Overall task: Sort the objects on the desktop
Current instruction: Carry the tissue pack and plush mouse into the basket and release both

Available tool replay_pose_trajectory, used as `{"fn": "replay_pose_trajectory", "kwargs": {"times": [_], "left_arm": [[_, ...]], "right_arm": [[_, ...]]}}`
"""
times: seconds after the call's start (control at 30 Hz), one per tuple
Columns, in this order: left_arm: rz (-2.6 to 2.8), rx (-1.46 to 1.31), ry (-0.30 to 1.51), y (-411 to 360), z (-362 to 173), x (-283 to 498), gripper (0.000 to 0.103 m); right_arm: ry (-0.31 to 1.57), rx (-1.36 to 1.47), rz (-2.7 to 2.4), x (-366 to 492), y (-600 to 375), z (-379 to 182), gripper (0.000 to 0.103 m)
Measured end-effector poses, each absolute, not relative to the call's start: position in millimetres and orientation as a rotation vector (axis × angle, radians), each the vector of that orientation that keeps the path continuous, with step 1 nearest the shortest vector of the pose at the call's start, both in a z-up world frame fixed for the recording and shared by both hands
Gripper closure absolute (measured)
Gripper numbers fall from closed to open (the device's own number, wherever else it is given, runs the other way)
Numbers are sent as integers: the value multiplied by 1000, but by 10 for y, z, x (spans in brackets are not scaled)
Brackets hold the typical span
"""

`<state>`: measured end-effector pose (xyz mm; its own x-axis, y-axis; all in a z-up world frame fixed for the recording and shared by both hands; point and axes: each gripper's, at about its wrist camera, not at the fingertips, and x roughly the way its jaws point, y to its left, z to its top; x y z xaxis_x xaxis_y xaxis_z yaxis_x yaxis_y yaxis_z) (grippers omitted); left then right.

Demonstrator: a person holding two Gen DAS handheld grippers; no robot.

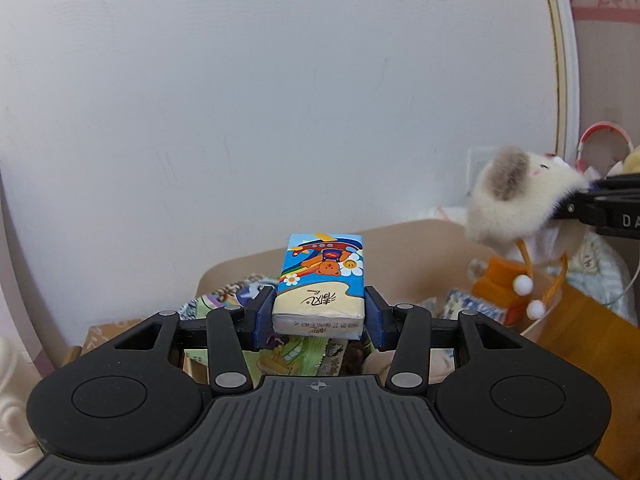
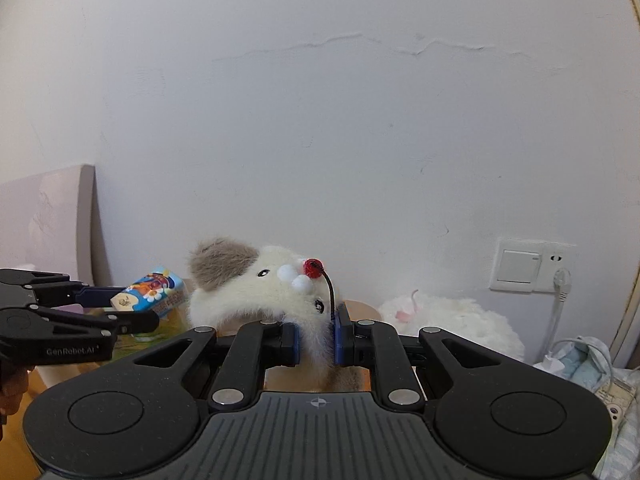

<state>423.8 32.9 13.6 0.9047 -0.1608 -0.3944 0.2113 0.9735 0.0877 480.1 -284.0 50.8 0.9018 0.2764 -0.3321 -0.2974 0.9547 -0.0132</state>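
Tissue pack [image 1: 319,284] up in the air, cartoon bear and aeroplane on the wrapper, pinched across its near end by the left gripper [image 1: 319,316], blue pads [image 1: 264,316] pressed flat on both sides of it. Below the pack sits a beige bin [image 1: 420,252] with colourful snack packets [image 1: 296,356] lying inside. Over on the right, the plush toy [image 1: 516,200], white and fluffy with a grey ear, hangs above that bin's far side, orange clothing and white pom-poms dangling under it, and it's a little blurred.

Switching to the right wrist view: the right gripper [image 2: 316,340] has its pads narrowed hard into the plush toy's [image 2: 260,292] fur just below the head, the face tipped sideways, a red cherry ornament [image 2: 313,268] on a black stem at its nose. The left gripper [image 2: 120,308] comes in from the left edge with the tissue pack [image 2: 154,290] between its fingers, just beside the toy's ear. Behind, a white wall with a switch and socket plate [image 2: 528,266], a plug in it, and a fluffy white cushion [image 2: 452,320] below
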Motion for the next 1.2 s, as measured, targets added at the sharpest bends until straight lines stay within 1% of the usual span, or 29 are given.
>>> {"fn": "replay_pose_trajectory", "kwargs": {"times": [0.23, 0.4, 0.47, 0.5, 0.57, 0.6, 0.63, 0.67, 0.7, 0.73, 0.77, 0.8, 0.87, 0.9, 0.93, 1.2], "left_arm": [[-187, 146, 415, 262, 38, 4419, 55], [-199, 175, 430, 145, -18, 4475, 55], [-202, 180, 427, 109, -38, 4477, 55], [-207, 175, 425, 104, -47, 4476, 55], [-215, 160, 428, 118, -64, 4505, 54], [-211, 162, 429, 105, -66, 4488, 53], [-212, 157, 429, 110, -68, 4485, 45], [-212, 155, 422, 95, -82, 4531, 33], [-216, 148, 410, 98, -79, 4514, 29], [-219, 146, 398, 95, -75, 4489, 24], [-216, 151, 386, 81, -68, 4461, 20], [-211, 158, 376, 51, -38, 4510, 18], [-202, 170, 362, 26, -24, 4491, 17], [-200, 170, 362, 49, -25, 4501, 16], [-195, 168, 364, 50, -5, 4494, 16], [-168, 143, 373, 81, 112, 4282, 16]], "right_arm": [[399, -102, 269, 5205, -2706, 246, 89], [435, -94, 272, 5272, -2678, 104, 86], [440, -99, 270, 5260, -2657, 79, 78], [438, -101, 271, 5233, -2650, 76, 70], [440, -105, 273, 5231, -2661, 86, 68], [439, -106, 273, 5242, -2664, 86, 65], [438, -108, 274, 5232, -2669, 90, 58], [436, -107, 271, 5243, -2666, 97, 48], [429, -104, 265, 5227, -2683, 103, 33], [419, -100, 261, 5211, -2702, 112, 23], [413, -99, 261, 5183, -2716, 127, 22], [412, -101, 264, 5162, -2723, 144, 22], [411, -108, 271, 5116, -2732, 157, 14], [405, -111, 273, 5093, -2734, 158, 4], [399, -115, 276, 5064, -2732, 162, 0], [378, -122, 296, 4794, -2760, 274, 0]]}}
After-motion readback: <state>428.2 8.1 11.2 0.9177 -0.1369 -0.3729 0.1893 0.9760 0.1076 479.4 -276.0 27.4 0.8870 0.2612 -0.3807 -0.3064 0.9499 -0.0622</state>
